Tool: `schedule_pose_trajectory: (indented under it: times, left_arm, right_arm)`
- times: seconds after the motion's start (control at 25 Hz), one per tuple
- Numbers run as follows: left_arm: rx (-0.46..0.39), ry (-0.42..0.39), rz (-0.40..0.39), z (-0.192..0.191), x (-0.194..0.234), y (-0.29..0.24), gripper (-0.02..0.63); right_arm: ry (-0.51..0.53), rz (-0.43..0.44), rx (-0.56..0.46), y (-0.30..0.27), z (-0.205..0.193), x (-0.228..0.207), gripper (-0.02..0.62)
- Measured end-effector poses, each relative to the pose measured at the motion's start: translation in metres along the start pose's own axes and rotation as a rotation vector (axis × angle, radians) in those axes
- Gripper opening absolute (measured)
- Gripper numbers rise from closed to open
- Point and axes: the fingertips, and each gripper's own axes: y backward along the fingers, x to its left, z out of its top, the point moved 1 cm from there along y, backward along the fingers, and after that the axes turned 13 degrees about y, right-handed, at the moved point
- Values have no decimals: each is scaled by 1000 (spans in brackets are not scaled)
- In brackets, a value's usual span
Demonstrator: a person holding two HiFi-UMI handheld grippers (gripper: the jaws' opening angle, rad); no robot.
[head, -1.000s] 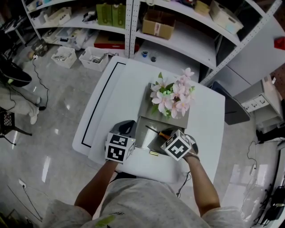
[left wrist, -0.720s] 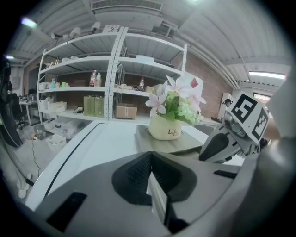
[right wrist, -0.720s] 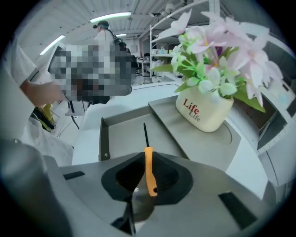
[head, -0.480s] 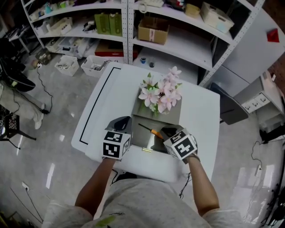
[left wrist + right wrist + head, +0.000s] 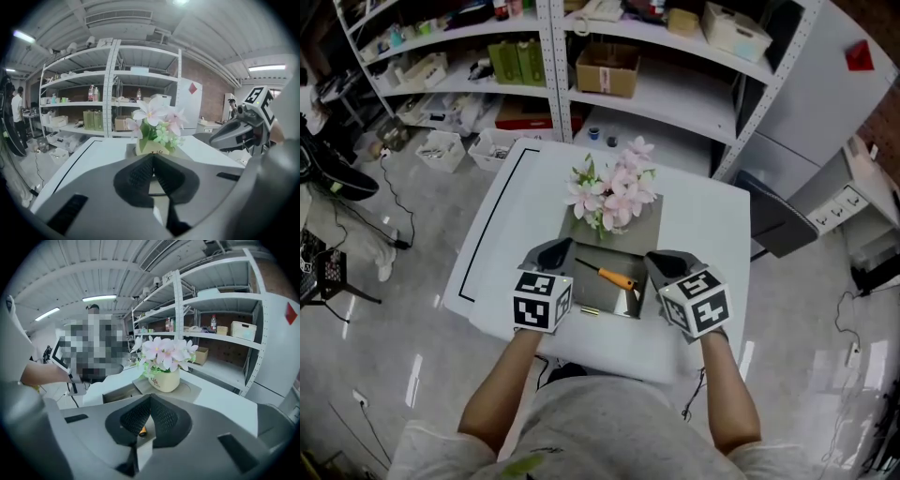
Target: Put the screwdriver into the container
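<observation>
— Where is the screwdriver (image 5: 610, 277) found?
— It is seen lying inside the container (image 5: 628, 300), at the centre of the head view, its orange handle turned toward the right.
— And the tongs?
— The left gripper (image 5: 555, 253) is held just left of it and the right gripper (image 5: 664, 266) just right. Neither touches it. Both pairs of jaws are pressed together, with nothing gripped.

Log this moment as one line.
screwdriver: lying in container | left gripper: shut, empty, beside container | right gripper: shut, empty, beside container | flowers: behind container
</observation>
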Motion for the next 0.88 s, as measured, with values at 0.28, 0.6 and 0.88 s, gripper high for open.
schedule_pose_trajectory:
  times: [0.28,0.6,0.88]
  left_arm:
    - [-2,-5,-4,0,-25,-1,5]
    - [-1,-27,2,-2,-36,0,5]
    - [0,-30,8,-2,-34,1,5]
  right_arm:
    - [-105,-60,-137,33,4,-22,5]
    - [-129,-75,-172,40,-1,-29,5]
    - [-126,-68,-173,36,-2,-27,5]
